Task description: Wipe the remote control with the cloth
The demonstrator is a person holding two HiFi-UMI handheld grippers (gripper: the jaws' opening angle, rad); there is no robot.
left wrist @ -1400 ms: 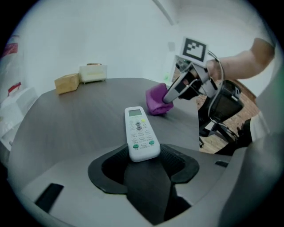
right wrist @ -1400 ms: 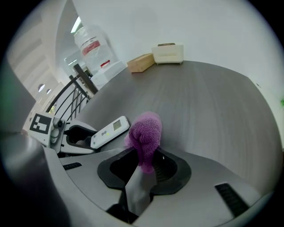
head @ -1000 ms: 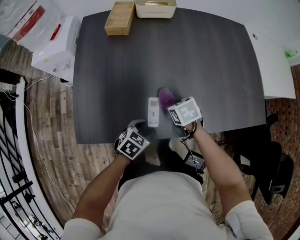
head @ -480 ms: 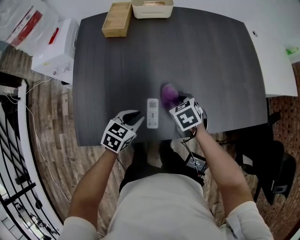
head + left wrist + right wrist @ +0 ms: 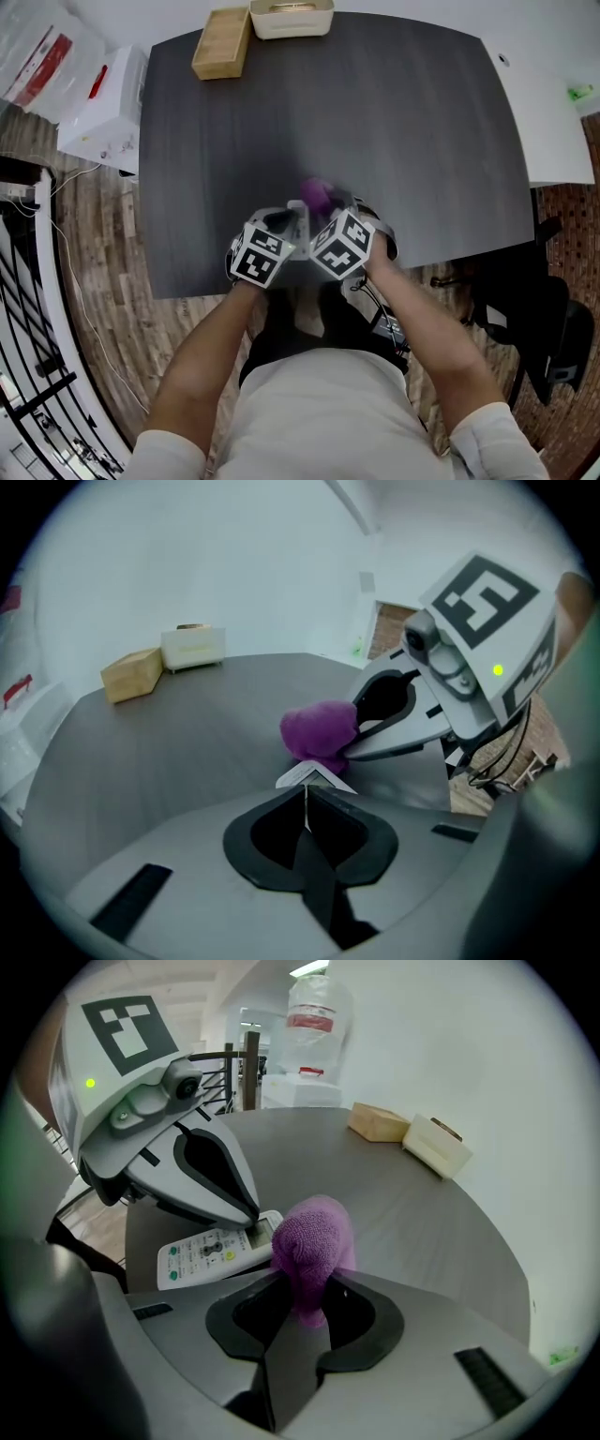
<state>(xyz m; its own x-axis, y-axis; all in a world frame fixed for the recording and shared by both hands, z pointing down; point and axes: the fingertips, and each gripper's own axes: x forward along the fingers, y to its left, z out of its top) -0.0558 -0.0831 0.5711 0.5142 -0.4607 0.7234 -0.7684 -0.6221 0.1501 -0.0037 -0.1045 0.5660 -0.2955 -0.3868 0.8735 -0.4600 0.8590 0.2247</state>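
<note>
Head view: we note a dark table (image 5: 375, 122) with the person's two arms reaching in from 6 o'clock. The remote (image 5: 299, 214) lies near the table's 6 o'clock edge, between the two marker cubes. The left gripper (image 5: 286, 219) meets it from 8 o'clock and the right gripper (image 5: 328, 208) from 4 o'clock. The purple cloth (image 5: 315, 193) sits at the remote's 1 o'clock end, touching it as far as we can tell. A wooden box (image 5: 221, 42) and a white tray (image 5: 291, 19) stand at the far edge, at 11 and 12 o'clock, well apart from the work.

Left gripper view: the jaws are closing down to a narrow slit, and a thin white edge of the remote (image 5: 317, 776) is pinched between their tips. The cloth (image 5: 319, 731) bulges just past it at 12 o'clock. The right gripper enters from 3 o'clock with its tips at the cloth.

Right gripper view: the jaws are clamped on the lower part of the cloth (image 5: 309, 1237), which stands up between them. The remote (image 5: 202, 1252) lies at 10 o'clock, buttons facing up. Its screen end is against the cloth and under the left gripper's tips (image 5: 255, 1224). The box and tray show at 1 o'clock.
</note>
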